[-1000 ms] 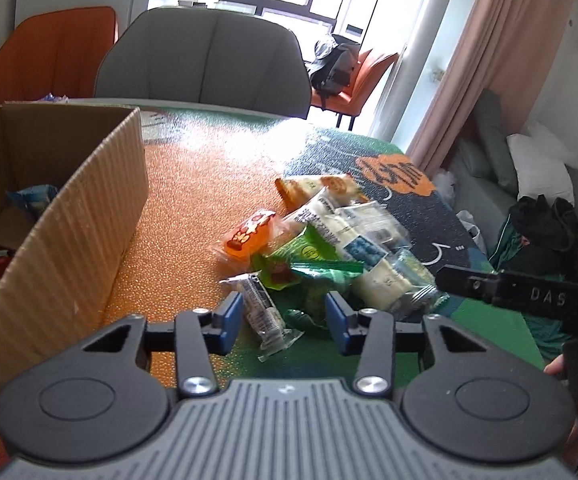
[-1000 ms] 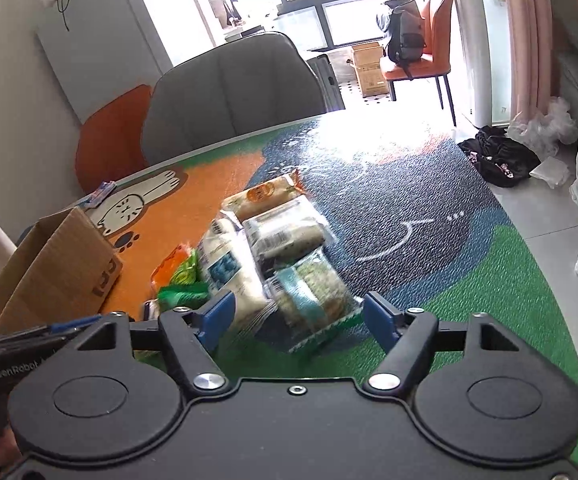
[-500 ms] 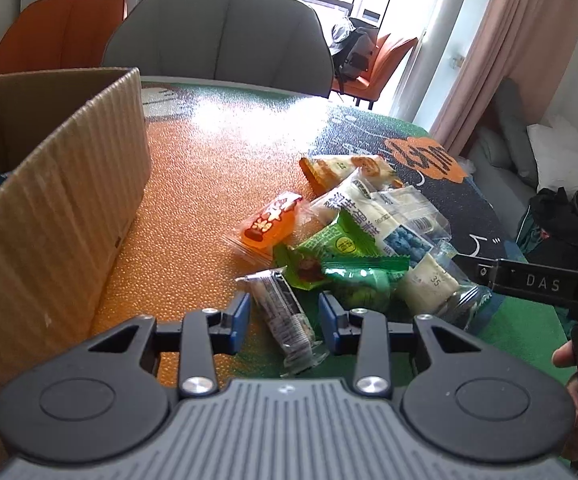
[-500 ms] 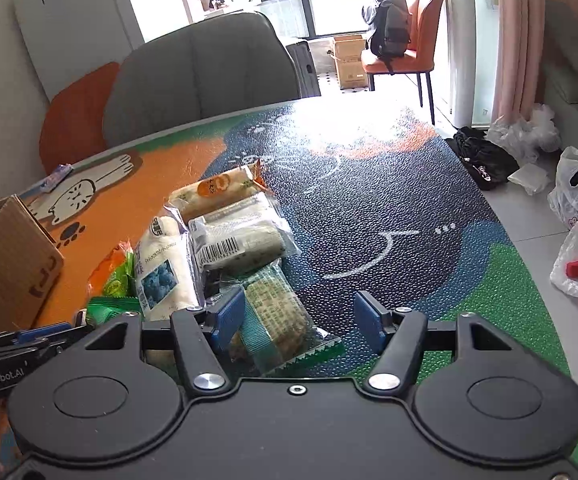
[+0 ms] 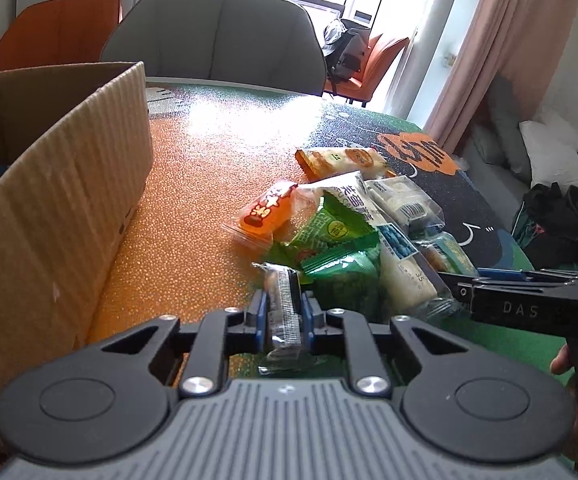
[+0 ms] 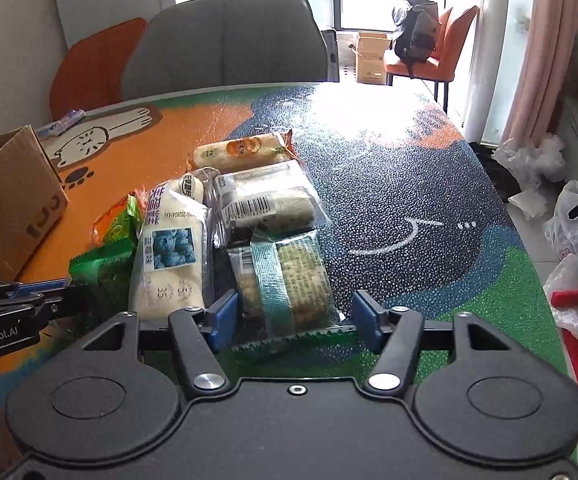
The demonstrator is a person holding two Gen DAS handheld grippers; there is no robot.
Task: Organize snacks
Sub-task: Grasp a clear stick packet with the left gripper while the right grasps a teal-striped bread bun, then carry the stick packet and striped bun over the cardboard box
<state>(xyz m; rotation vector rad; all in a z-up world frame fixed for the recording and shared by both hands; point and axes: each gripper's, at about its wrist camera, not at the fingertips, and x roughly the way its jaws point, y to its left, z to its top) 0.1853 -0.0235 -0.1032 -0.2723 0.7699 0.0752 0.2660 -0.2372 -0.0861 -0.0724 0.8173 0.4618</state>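
Note:
A pile of snack packets lies on the colourful table mat. My left gripper is shut on a small clear-wrapped dark bar at the pile's near edge, next to green packets and an orange packet. My right gripper straddles a teal-banded cracker packet. Its jaws are closing, and a gap still shows at the right pad. To the left of that packet lies a white blueberry bun packet, and beyond it a barcoded packet. An open cardboard box stands at the left.
A roll with an orange label lies at the pile's far end. A grey chair and an orange chair stand behind the table. The table edge curves along the right, with plastic bags on the floor beyond it.
The left jaws have closed onto the clear-wrapped bar. The right gripper has come lower and closer over the teal-banded packet, and its jaws have narrowed around it.

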